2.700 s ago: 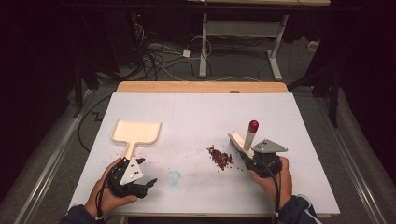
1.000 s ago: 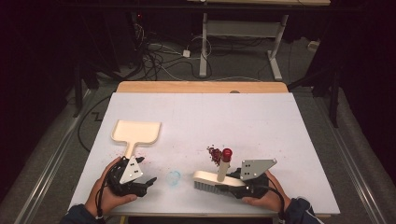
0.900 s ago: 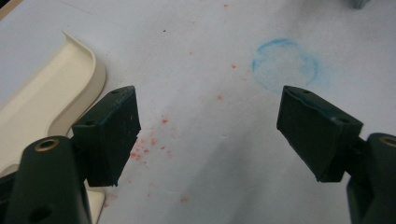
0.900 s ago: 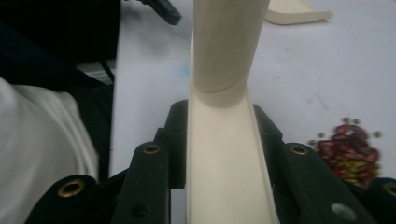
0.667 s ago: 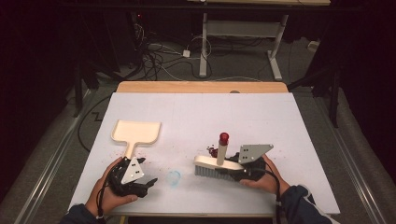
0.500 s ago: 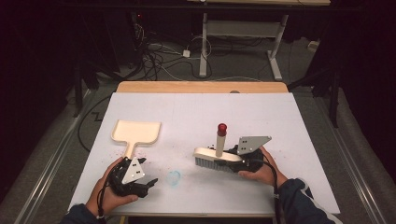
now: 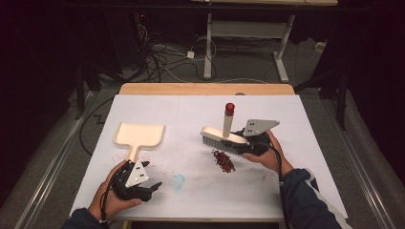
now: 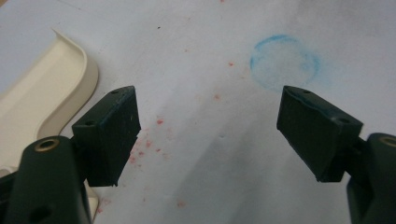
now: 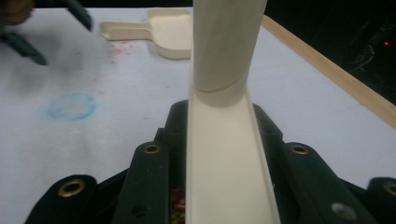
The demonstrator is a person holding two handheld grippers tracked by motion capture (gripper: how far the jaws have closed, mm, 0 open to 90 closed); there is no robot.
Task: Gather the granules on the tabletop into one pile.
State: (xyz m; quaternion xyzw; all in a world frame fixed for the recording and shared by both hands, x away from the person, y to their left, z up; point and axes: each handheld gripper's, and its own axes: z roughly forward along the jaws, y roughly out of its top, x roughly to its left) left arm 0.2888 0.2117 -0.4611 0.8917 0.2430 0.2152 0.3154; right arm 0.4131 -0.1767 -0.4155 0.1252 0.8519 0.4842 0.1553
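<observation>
**Two grippers, one brush lifted past the crumbs**

Two grippers work the white table (image 7: 286, 191) in the high view. The right gripper (image 7: 243, 143) holds a cream brush (image 7: 223, 137) by its back, bristles down, its handle with the red tip rising upright. We see the brush just beyond the small pile of dark red crumbs (image 7: 223, 160), toward the far edge; half a second ago it sat slightly nearer the person and more to the left, and a second ago it lay close to the near edge, on the near side of the pile. The left gripper (image 7: 155, 186) rests near the near-left corner, unchanged across the earlier frames, with the cream dustpan (image 7: 139, 136) beyond it by the left edge, also unmoved. A faint blue ring (image 7: 177, 181) marks the table between the two hands.

In the left gripper view, we find the jaws spread wide with nothing between them, above scattered red specks. The blue ring (image 8: 285, 61) lies ahead, and the dustpan's handle (image 8: 44, 102) curves along the left side.

In the right gripper view, the jaws are clamped on the brush (image 9: 226, 154), its handle climbing out of the top. The dustpan (image 9: 161, 30) lies far across the table, the blue ring (image 9: 72, 106) to the left.
</observation>
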